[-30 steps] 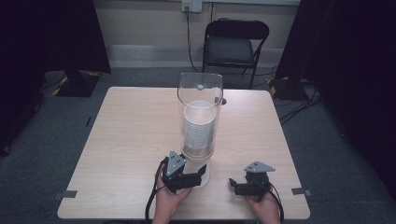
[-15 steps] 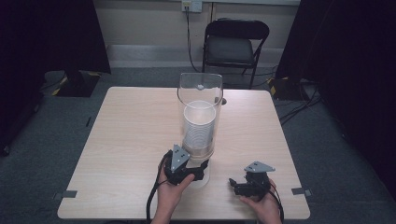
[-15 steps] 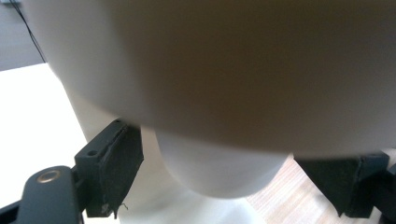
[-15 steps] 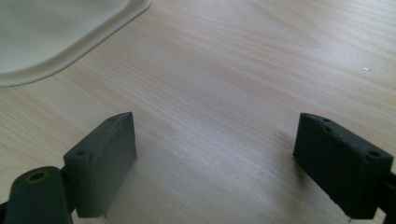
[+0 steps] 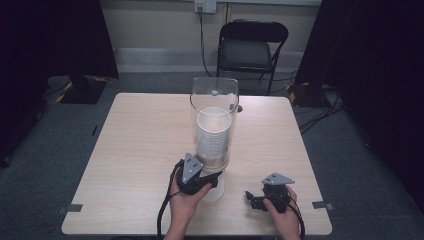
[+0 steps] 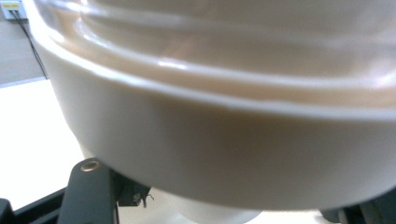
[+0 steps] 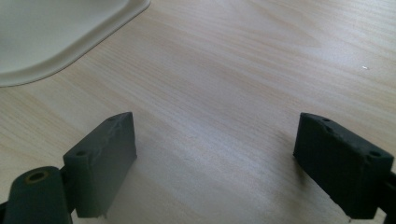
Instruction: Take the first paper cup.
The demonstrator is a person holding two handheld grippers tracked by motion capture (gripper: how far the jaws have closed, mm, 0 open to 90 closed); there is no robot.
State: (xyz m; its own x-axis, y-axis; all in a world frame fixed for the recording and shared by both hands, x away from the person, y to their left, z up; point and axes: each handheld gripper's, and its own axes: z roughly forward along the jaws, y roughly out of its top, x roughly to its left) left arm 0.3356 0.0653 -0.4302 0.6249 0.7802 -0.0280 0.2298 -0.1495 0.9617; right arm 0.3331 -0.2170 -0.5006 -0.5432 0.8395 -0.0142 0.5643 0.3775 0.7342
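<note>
Your left hand comes up from the bottom edge of the high view with its black two-jaw left gripper angled up and to the right, grey three-cornered plate on top, black cable looping back along your forearm. Its jaws have just been closing, and in the left gripper view they sit low at the bottom corners, clamped on the narrow cream-coloured plastic base of the tall clear cylinder dispenser. Your right hand rests low on the pale wooden surface, holding the right gripper pointing left. Those jaws stand wide apart with bare wood between them.
</note>
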